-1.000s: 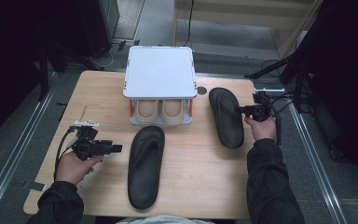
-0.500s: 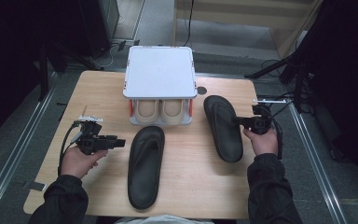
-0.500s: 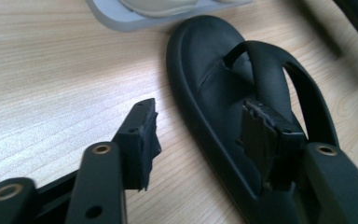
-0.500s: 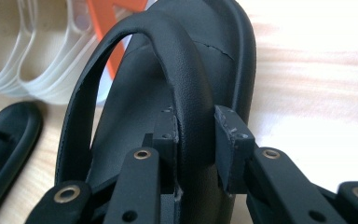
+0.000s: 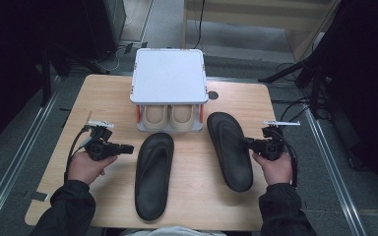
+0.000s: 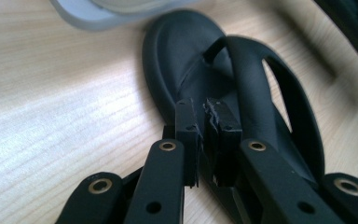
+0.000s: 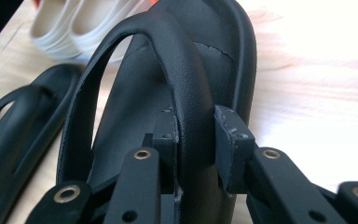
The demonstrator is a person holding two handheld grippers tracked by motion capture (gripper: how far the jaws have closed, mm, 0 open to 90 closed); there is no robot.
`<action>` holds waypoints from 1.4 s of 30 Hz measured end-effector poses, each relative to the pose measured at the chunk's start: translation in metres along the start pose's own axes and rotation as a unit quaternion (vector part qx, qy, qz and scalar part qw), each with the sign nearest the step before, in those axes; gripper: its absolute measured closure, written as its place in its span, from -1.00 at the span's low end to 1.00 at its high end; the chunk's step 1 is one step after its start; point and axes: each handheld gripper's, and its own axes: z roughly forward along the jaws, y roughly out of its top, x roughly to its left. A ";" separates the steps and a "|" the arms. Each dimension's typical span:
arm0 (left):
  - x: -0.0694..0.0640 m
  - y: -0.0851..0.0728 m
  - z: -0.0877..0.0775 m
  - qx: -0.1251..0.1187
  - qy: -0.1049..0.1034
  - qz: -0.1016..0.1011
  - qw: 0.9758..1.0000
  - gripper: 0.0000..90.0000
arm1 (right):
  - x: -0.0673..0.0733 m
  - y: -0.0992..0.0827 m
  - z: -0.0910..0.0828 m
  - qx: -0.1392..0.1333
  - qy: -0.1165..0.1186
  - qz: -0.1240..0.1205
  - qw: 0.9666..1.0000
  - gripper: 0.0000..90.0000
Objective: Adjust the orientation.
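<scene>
Nearest the camera, two dark sleeves came in over the table's front edge, each hand wrapped around a gripper and held low, knuckles up, with the jaws pointing inward toward the middle. The left gripper point(image 5: 127, 147) lay level just beside the left sandal point(image 5: 152, 174), its tips close to the sandal's outer edge. In the left gripper view its jaws had just been closing and stood almost together, with only a thin slit between the pads and nothing caught there; the sandal's sole lay just beyond them.

The right gripper point(image 5: 246, 142) reached in from the other side to the right sandal point(image 5: 229, 150), which lay tilted, toe toward the rack. In the right gripper view the jaws stood partly apart and clamped the sandal's thick black strap point(image 7: 191, 107) between the pads, one pad on each side of it. Cables trailed from both grippers.

The wooden table point(image 5: 103, 93) was pale and bare around the sandals. Behind them stood a small shoe rack point(image 5: 170, 81) with a flat white top and orange posts, a beige pair of shoes point(image 5: 170, 115) tucked under it. A small dark round hole point(image 5: 213, 95) sat just right of the rack. Beyond the table lay grey floor, metal rails at both sides, and dark stands with cables.
</scene>
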 end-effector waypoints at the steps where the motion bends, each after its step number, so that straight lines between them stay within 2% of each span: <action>1: -0.001 0.001 0.000 -0.003 -0.001 0.005 1.000 0.90 | 0.002 -0.002 0.001 0.002 0.004 0.000 1.000 0.61; 5: 0.000 0.003 0.005 -0.001 0.002 0.015 1.000 0.96 | 0.011 -0.013 0.004 0.012 0.014 -0.006 1.000 0.61; 8: 0.004 0.005 0.009 0.003 0.003 0.014 1.000 0.96 | 0.018 -0.021 0.007 0.018 0.016 -0.010 1.000 0.61; 11: 0.007 0.007 0.009 -0.009 -0.005 0.008 1.000 0.96 | 0.024 -0.026 0.012 0.027 0.022 -0.016 0.999 0.61; 13: 0.008 0.007 0.011 -0.005 -0.008 0.009 1.000 0.96 | 0.029 -0.028 0.016 0.033 0.026 -0.022 0.999 0.61; 21: 0.007 0.009 0.022 0.014 0.000 0.033 0.999 0.99 | 0.046 -0.035 0.032 0.050 0.039 -0.038 0.997 0.61; 28: 0.012 0.009 0.029 0.013 -0.005 0.024 1.000 0.99 | 0.055 -0.039 0.043 0.057 0.041 -0.049 0.996 0.61; 31: 0.014 0.008 0.033 0.026 -0.007 0.021 0.999 0.99 | 0.058 -0.041 0.048 0.061 0.041 -0.049 0.996 0.61; 34: 0.013 0.007 0.038 0.043 0.000 0.030 0.999 0.99 | 0.060 -0.043 0.053 0.067 0.039 -0.051 0.996 0.61; 42: 0.012 0.006 0.042 0.058 0.016 0.037 0.998 0.99 | 0.067 -0.049 0.064 0.075 0.047 -0.054 0.995 0.60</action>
